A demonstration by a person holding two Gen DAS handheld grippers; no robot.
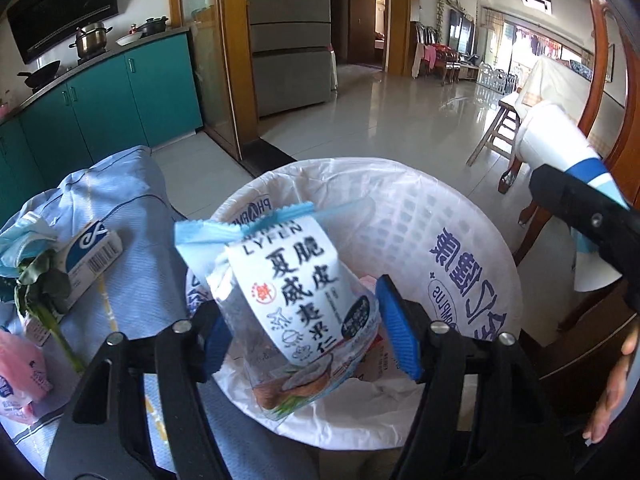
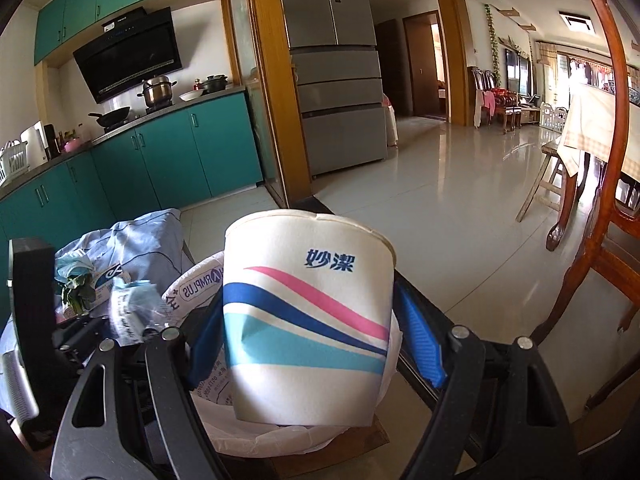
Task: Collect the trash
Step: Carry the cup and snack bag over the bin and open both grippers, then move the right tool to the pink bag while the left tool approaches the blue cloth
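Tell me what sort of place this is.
A home, by the look of it: an open kitchen with teal cabinets, a pot on the stove and a steel fridge, opening onto a tiled living room.

Blue cloth (image 1: 132, 200) carries the litter — box (image 1: 94, 254), wilted greens (image 1: 40, 288), pink packet (image 1: 18, 376). Lined bin (image 1: 460, 208) beside its right edge.

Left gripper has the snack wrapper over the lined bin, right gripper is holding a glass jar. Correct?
Not quite. The right gripper holds a paper cup with pink and blue stripes, not a glass jar; the right wrist view shows it. The rest stands: the snack wrapper sits between the left gripper's fingers over the lined bin.
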